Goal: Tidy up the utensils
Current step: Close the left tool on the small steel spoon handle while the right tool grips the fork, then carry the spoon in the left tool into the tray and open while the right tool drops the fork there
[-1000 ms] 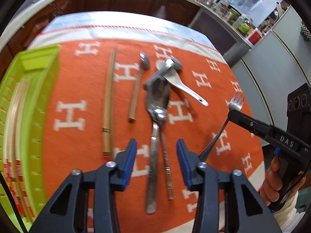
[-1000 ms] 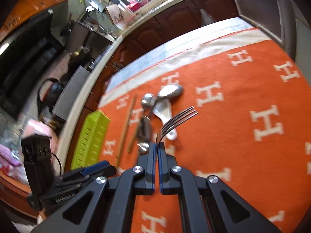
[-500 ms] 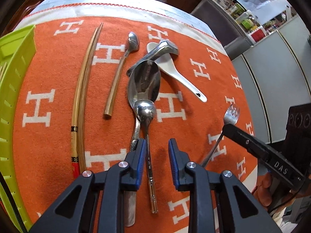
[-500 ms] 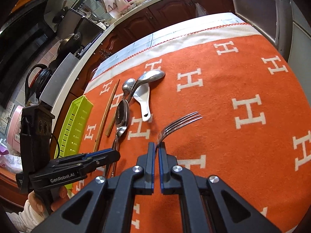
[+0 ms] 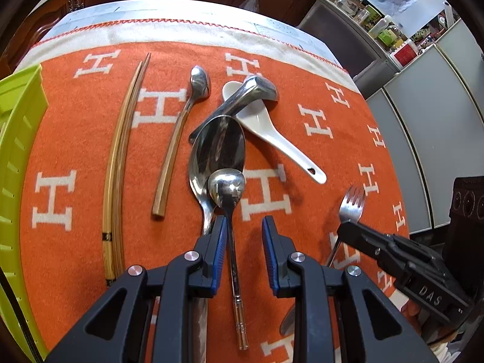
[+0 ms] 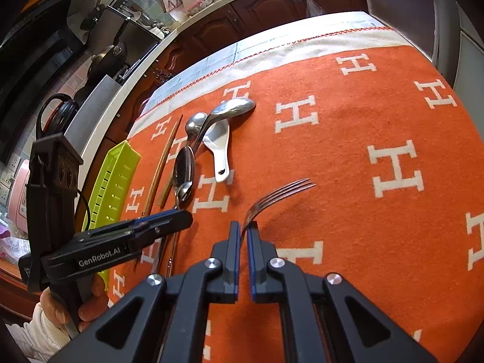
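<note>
Several utensils lie on the orange cloth [image 5: 75,139]. A small steel spoon [image 5: 227,187] lies across a large spoon [image 5: 219,148]. My left gripper [image 5: 244,242] hangs low over the small spoon's thin handle, which runs between the pads close to the left one; neither pad presses it. In the right wrist view this gripper [image 6: 181,216] shows at the left. My right gripper [image 6: 242,236] is shut on the neck of a fork [image 6: 281,193], tines pointing away over the cloth. The fork [image 5: 352,202] and right gripper [image 5: 345,230] also show at the right of the left wrist view.
A lime green slotted tray [image 5: 18,139] stands at the cloth's left edge. Wooden chopsticks [image 5: 118,157], a wood-handled spoon [image 5: 175,151], a white ceramic spoon [image 5: 272,133] and a steel ladle spoon [image 5: 242,99] lie nearby. Kitchen cabinets and a counter lie beyond.
My left gripper has come forward and down over the spoons, and its jaws have narrowed around the small spoon's handle. The right gripper still holds the fork, now lower over the cloth.
</note>
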`<state>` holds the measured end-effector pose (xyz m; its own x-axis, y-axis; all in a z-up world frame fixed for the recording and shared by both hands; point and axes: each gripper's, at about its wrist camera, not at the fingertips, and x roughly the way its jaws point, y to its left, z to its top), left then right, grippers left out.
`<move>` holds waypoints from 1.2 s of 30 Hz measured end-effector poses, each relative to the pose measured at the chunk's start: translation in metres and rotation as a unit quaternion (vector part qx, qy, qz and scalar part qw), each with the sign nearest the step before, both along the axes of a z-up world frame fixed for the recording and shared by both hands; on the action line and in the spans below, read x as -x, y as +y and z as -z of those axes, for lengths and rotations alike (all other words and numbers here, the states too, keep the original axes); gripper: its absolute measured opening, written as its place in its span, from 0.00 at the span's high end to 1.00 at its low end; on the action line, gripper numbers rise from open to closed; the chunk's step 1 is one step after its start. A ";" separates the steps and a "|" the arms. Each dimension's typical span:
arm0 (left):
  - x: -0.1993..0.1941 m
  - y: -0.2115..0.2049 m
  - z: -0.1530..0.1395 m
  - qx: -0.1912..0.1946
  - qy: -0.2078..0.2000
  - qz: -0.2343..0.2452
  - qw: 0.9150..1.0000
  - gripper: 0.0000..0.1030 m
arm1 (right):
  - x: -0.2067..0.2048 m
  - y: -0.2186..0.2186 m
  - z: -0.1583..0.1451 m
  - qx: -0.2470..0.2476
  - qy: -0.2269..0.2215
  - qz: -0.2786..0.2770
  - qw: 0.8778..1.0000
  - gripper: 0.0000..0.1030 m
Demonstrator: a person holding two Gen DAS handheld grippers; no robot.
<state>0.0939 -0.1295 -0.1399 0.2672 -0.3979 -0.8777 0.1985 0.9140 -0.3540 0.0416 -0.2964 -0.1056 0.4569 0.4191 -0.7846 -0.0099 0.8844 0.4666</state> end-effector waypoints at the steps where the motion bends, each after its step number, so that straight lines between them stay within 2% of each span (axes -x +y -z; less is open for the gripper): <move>1: 0.000 -0.001 0.000 -0.002 -0.003 -0.002 1.000 0.79 | 0.000 0.001 0.001 0.003 0.000 -0.001 1.000 0.96; 9: -0.004 -0.012 0.001 -0.013 -0.014 -0.018 1.000 0.79 | 0.000 0.004 0.004 0.007 0.000 -0.006 1.000 0.95; 11: -0.004 -0.014 0.002 -0.020 -0.019 -0.023 0.999 0.85 | 0.000 0.005 0.005 0.008 0.000 -0.006 1.000 0.95; 12: -0.004 -0.015 0.002 -0.031 -0.022 -0.025 0.999 0.93 | -0.001 0.006 0.006 0.006 0.001 -0.007 1.000 0.95; 13: -0.003 -0.013 0.003 -0.031 -0.025 -0.027 0.999 0.94 | -0.001 0.006 0.006 0.006 0.002 -0.007 1.000 0.95; 17: -0.002 -0.007 0.006 -0.013 -0.030 -0.034 0.999 0.97 | 0.000 0.007 0.009 0.002 0.004 -0.011 1.000 0.95; 22: 0.004 0.001 0.009 0.026 -0.030 -0.031 0.999 0.98 | 0.003 0.008 0.006 -0.002 -0.006 -0.017 1.000 0.95; 26: 0.013 0.004 0.007 0.037 -0.033 -0.020 0.999 0.98 | 0.006 0.013 0.002 -0.008 -0.020 -0.026 0.999 0.96; 36: 0.041 0.029 -0.029 0.051 -0.067 -0.004 0.996 0.98 | 0.012 0.032 -0.012 -0.032 -0.040 -0.056 0.997 0.98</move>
